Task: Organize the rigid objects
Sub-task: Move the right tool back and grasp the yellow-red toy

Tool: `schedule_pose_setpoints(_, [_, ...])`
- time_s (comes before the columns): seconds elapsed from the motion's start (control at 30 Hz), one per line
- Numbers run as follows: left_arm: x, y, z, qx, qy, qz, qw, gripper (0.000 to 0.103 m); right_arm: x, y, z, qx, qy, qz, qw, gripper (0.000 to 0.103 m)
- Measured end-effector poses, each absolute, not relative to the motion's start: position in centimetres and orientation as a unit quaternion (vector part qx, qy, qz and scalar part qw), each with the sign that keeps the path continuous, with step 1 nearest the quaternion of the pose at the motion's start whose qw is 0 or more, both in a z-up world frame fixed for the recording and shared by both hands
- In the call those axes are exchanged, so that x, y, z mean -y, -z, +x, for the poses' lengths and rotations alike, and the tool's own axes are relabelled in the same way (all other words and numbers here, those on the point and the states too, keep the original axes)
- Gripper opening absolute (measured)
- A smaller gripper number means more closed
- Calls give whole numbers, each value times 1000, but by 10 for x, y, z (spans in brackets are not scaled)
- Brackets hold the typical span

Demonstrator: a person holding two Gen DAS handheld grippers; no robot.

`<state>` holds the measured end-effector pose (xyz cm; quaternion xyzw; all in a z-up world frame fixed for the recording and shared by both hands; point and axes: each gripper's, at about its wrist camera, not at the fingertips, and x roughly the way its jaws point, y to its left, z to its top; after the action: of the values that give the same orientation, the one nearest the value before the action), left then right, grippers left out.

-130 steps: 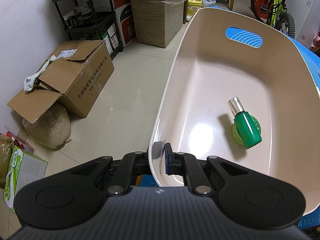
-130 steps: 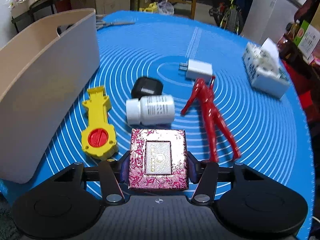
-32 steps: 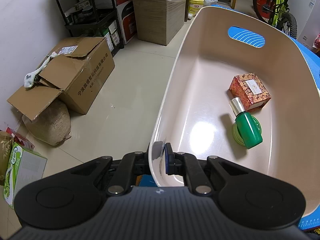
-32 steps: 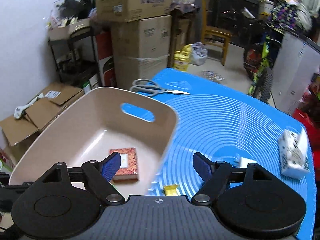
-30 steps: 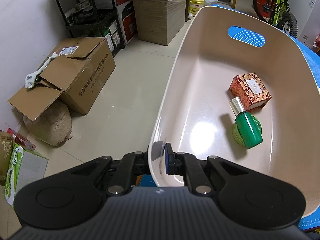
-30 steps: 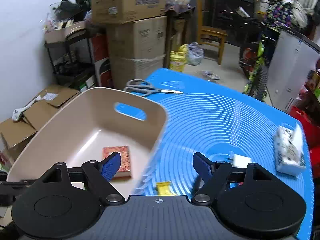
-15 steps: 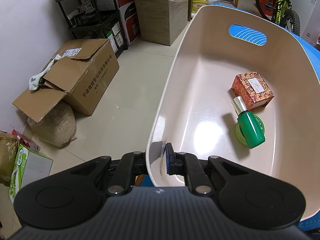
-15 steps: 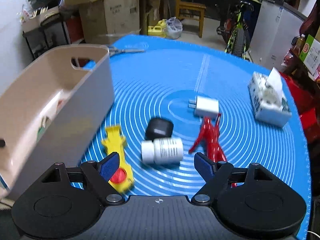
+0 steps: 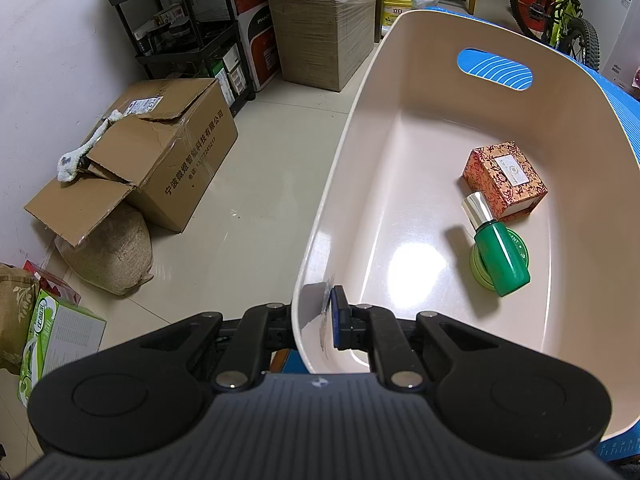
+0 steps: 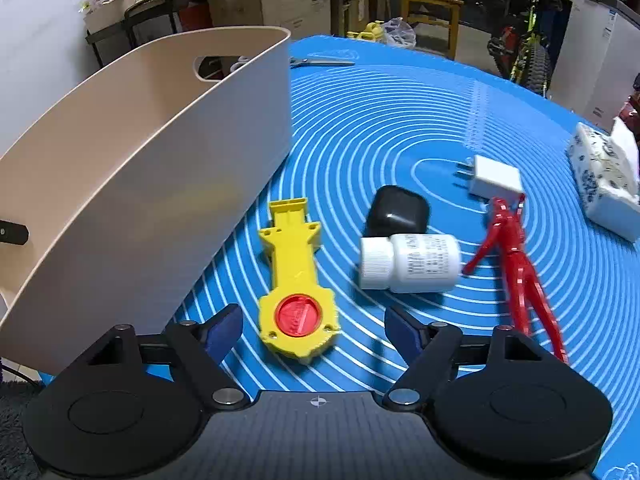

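Observation:
My left gripper (image 9: 316, 320) is shut on the near rim of the beige tub (image 9: 340, 168). Inside the tub lie a red patterned box (image 9: 505, 180) and a green bottle (image 9: 498, 250) resting on a green round tin (image 9: 520, 242). My right gripper (image 10: 314, 330) hovers low over the blue mat (image 10: 400, 120), its jaws closing; the round end of a yellow toy with a red disc (image 10: 296, 280) lies between them, untouched. Beyond lie a white pill bottle (image 10: 408, 262), a black case (image 10: 398, 210), a red figure (image 10: 514, 256) and a white charger (image 10: 494, 176). The tub's outer wall (image 10: 152, 184) stands left of them.
A tissue pack (image 10: 604, 184) sits at the mat's right edge and scissors (image 10: 320, 62) at its far side. Off the table, cardboard boxes (image 9: 160, 148), a sack (image 9: 108, 256), shelving (image 9: 192, 40) and a bicycle (image 9: 560, 4) stand on the tiled floor.
The right gripper has swung from above the tub down and right over the mat, ending low over the yellow toy. The left gripper has kept its hold on the tub rim.

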<state>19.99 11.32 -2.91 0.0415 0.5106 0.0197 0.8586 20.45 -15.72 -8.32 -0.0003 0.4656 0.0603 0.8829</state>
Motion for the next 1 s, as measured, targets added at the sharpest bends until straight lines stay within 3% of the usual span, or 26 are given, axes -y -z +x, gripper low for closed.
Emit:
schedule_pose_setpoints(0.33, [-113, 29, 200, -511, -20, 42, 859, 14, 150, 98, 204, -454, -67, -11, 889, 61])
schedule_pose_setpoints(0.4, [-113, 29, 200, -511, -20, 42, 859, 14, 148, 98, 204, -449, -69, -16, 891, 50])
schedule_pose_setpoints(1.0, [-112, 30, 200, -510, -20, 42, 859, 14, 158, 42, 183, -384, -74, -16, 920, 49])
